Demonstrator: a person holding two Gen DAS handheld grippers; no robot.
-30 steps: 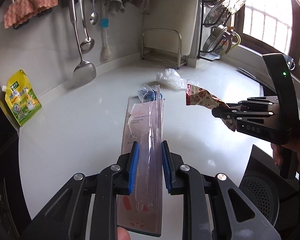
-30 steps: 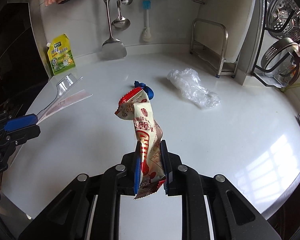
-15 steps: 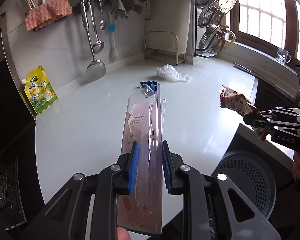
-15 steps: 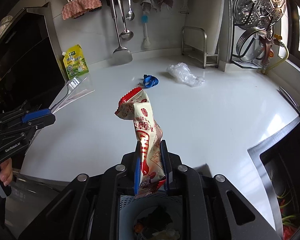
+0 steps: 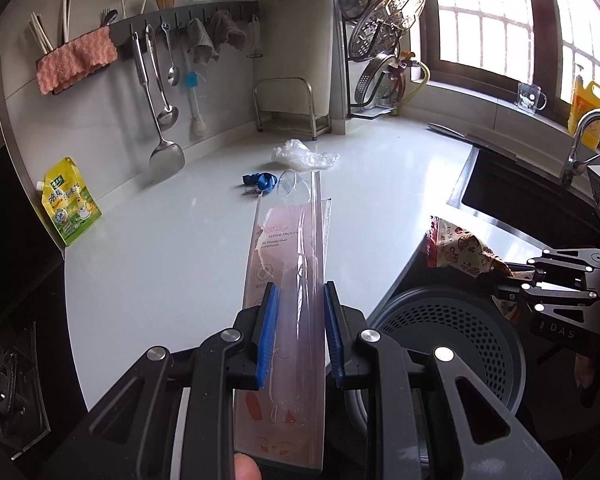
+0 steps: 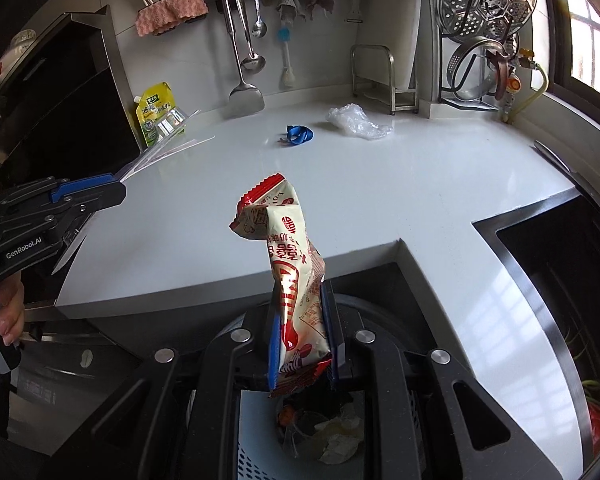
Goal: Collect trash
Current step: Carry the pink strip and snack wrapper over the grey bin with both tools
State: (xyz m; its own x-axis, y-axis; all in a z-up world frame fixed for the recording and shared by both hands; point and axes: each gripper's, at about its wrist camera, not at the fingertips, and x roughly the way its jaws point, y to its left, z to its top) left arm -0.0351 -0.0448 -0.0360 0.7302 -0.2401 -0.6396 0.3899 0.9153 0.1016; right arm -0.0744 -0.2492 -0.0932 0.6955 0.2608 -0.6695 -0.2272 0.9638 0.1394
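Observation:
My left gripper (image 5: 298, 300) is shut on a long clear and pink plastic package (image 5: 290, 264), held over the counter's front edge; it also shows in the right wrist view (image 6: 88, 192). My right gripper (image 6: 302, 312) is shut on a red and cream snack wrapper (image 6: 288, 248), held above a dark perforated trash bin (image 5: 452, 332) holding several scraps (image 6: 332, 436). The wrapper also shows in the left wrist view (image 5: 460, 250). A crumpled clear plastic bag (image 5: 302, 154) and a blue scrap (image 5: 260, 180) lie on the white counter (image 5: 172, 248).
A yellow-green pouch (image 5: 70, 204) leans on the back wall. Utensils (image 5: 162, 92) hang from a rail. A metal rack (image 5: 290, 106) and dish rack (image 5: 384, 40) stand at the back. A sink (image 5: 520, 196) with a tap is at the right.
Both grippers have drawn back from the counter with their items. The right gripper with the wrapper now hangs over the trash bin, which has come fully into view.

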